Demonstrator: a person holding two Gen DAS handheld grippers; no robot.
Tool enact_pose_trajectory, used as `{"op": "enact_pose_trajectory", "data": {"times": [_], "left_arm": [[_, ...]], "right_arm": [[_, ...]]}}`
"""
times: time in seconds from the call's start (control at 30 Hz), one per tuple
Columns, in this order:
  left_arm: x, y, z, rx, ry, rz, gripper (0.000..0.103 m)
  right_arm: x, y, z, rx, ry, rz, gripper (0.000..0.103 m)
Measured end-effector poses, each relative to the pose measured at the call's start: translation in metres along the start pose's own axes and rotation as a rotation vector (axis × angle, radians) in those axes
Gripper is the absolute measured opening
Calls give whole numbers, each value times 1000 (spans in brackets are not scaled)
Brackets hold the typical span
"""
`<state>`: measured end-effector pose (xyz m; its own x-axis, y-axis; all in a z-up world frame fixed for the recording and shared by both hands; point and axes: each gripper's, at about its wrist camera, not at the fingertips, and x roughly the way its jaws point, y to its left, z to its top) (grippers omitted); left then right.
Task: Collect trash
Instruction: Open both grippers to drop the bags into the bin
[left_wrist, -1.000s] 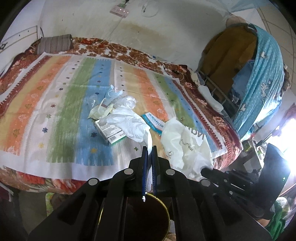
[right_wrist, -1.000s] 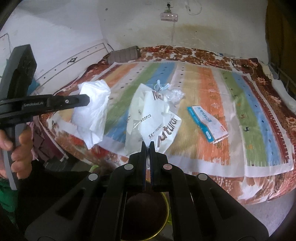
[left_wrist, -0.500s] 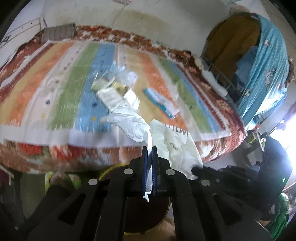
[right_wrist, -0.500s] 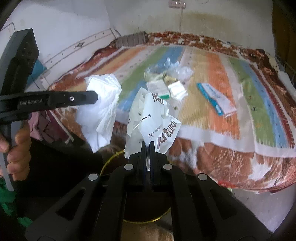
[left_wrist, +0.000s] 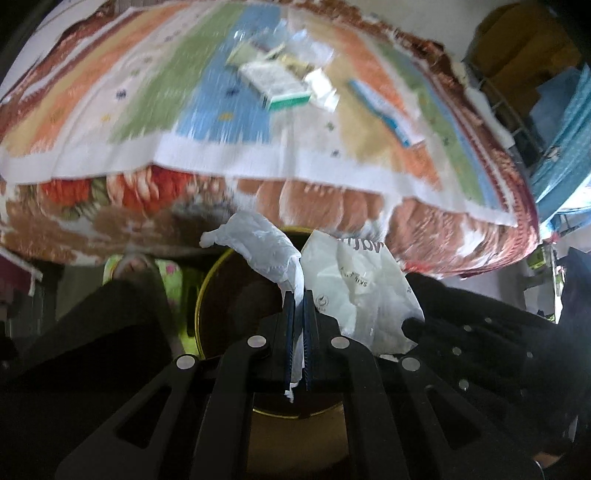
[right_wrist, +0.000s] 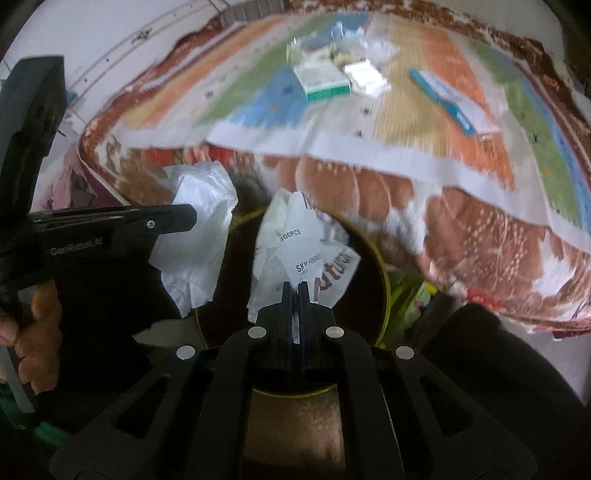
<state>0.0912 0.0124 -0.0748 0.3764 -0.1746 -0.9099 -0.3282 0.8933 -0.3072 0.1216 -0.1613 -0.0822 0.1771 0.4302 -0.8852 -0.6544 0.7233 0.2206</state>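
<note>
My left gripper (left_wrist: 298, 295) is shut on a crumpled plain white plastic bag (left_wrist: 258, 243) and holds it over a dark round bin with a yellow rim (left_wrist: 199, 295). My right gripper (right_wrist: 294, 286) is shut on a printed white plastic bag (right_wrist: 295, 243) over the same bin (right_wrist: 384, 284). The left gripper (right_wrist: 184, 218) with its white bag (right_wrist: 199, 236) shows at the left of the right wrist view. The printed bag (left_wrist: 362, 288) shows right of the left fingers.
The striped bed cover (right_wrist: 424, 122) hangs above the bin. On it lie a green-edged box (right_wrist: 321, 79), a small white packet (right_wrist: 365, 75), a blue-and-white packet (right_wrist: 450, 99) and some clear wrappers (right_wrist: 340, 40). A blue curtain (left_wrist: 565, 147) hangs at right.
Both grippers have come back off the bed and down with their bags, from above the bed cover to over the bin beside the bed.
</note>
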Motion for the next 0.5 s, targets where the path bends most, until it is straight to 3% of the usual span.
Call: {"op": "enact_pose_trajectory", "data": {"times": [0.2, 0.27, 0.3, 0.33, 0.43, 0.5], "left_arm": [[22, 12, 1, -66, 77, 22, 2], [25, 16, 3, -88, 88, 27, 18], [25, 17, 4, -94, 83, 29, 35], [23, 18, 5, -98, 73, 36, 40], [16, 17, 9, -110, 46, 38, 41], [10, 17, 11, -117, 37, 9, 42]], "right_arm": [[20, -12, -2, 87, 82, 36, 3], [33, -17, -3, 123, 133, 44, 4], [34, -17, -3, 129, 137, 42, 4], [36, -18, -4, 135, 141, 40, 7], [33, -19, -4, 147, 132, 43, 24], [27, -19, -2, 148, 111, 50, 24]]}}
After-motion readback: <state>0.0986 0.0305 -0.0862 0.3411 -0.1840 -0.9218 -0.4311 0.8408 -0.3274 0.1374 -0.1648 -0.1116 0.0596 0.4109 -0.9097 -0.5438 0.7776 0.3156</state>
